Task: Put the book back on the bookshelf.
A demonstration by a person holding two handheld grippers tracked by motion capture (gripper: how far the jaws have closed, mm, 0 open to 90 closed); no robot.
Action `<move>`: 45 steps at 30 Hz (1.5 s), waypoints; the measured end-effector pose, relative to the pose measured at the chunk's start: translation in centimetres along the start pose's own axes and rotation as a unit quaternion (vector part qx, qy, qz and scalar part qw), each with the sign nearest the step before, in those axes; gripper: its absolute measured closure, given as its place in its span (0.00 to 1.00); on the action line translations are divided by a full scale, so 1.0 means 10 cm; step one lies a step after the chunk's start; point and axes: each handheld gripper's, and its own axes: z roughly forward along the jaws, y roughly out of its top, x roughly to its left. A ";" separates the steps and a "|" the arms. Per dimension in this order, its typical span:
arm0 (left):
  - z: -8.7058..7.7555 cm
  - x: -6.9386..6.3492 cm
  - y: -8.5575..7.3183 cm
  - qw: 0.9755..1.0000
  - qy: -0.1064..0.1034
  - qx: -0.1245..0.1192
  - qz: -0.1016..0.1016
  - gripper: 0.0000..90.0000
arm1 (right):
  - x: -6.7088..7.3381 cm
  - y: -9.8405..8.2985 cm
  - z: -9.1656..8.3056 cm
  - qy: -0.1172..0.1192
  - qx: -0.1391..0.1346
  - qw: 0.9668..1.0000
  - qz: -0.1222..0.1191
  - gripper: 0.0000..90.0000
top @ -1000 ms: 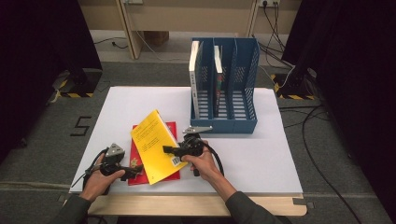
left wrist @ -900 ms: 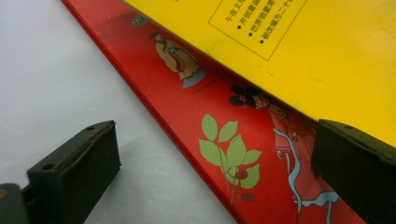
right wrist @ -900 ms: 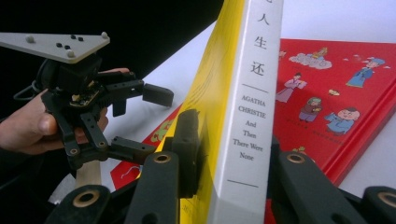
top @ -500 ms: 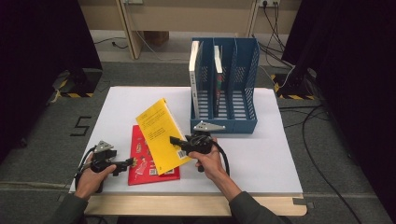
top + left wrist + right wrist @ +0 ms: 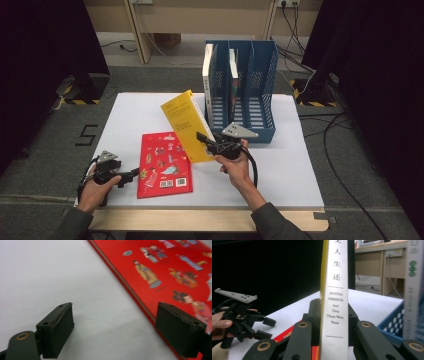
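A white table [image 5: 125,115] sits mid-frame on grey floor, with a blue file rack [image 5: 260,90] at its upper centre. The right gripper [image 5: 207,140] is clamped on a yellow book [image 5: 185,125], which stands tilted just left of the rack. The left gripper [image 5: 132,173], jaws spread and empty, rests at lower left beside the red book [image 5: 165,165]. Judging by the rack, squaring the spine upright before slotting would help.

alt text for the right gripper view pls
The right gripper is shut on the white spine of a yellow-covered paperback book, held upright. Behind it, the left gripper is open over the white table, beside a blue file rack.
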 end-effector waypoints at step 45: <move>0.01 -0.02 -0.04 0.999 0.015 0.005 0.043 0.16 | 0.00 -0.30 -0.56 -0.025 0.037 0.998 -0.033 0.84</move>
